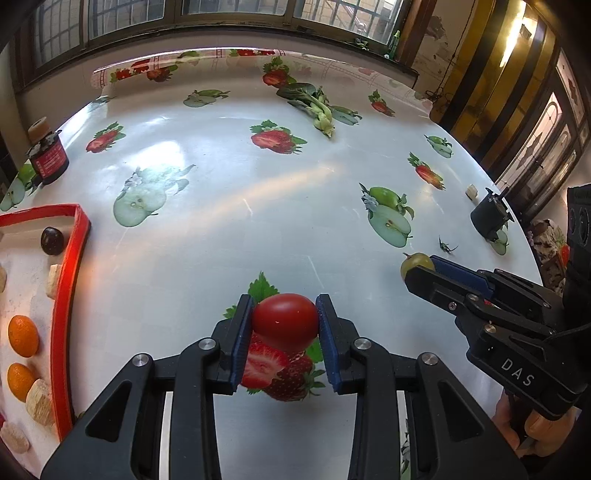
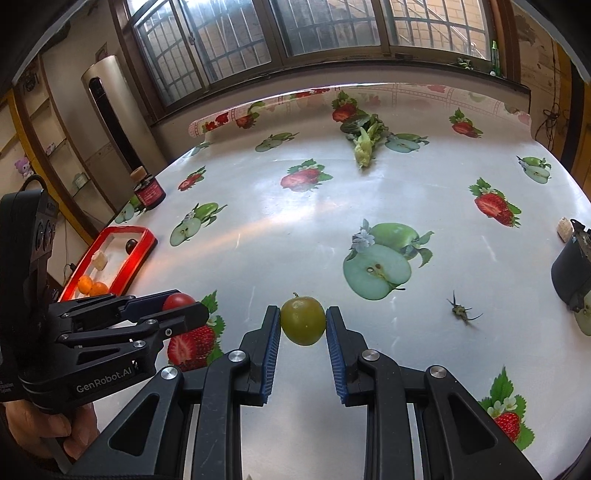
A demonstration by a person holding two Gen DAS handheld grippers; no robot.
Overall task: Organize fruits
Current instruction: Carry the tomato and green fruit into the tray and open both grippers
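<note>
Both fruits are gripped and the carry to the tray looks like the step in hand. The left gripper [image 1: 284,321] has its blue pads closed against the sides of a red cherry tomato [image 1: 285,320], held over the printed tablecloth [image 1: 221,177]. The right gripper [image 2: 303,321] pinches a green plum [image 2: 303,320] the same way. The red-rimmed tray [image 1: 70,295], already holding kumquats and a dark plum, lies to the left; next, each fruit likely needs moving over its rim before release.

Daylight from the windows [image 2: 314,33] glares off the glossy tablecloth [image 1: 258,192] (sharp centre, edges fisheye-bent, corners dark).
</note>
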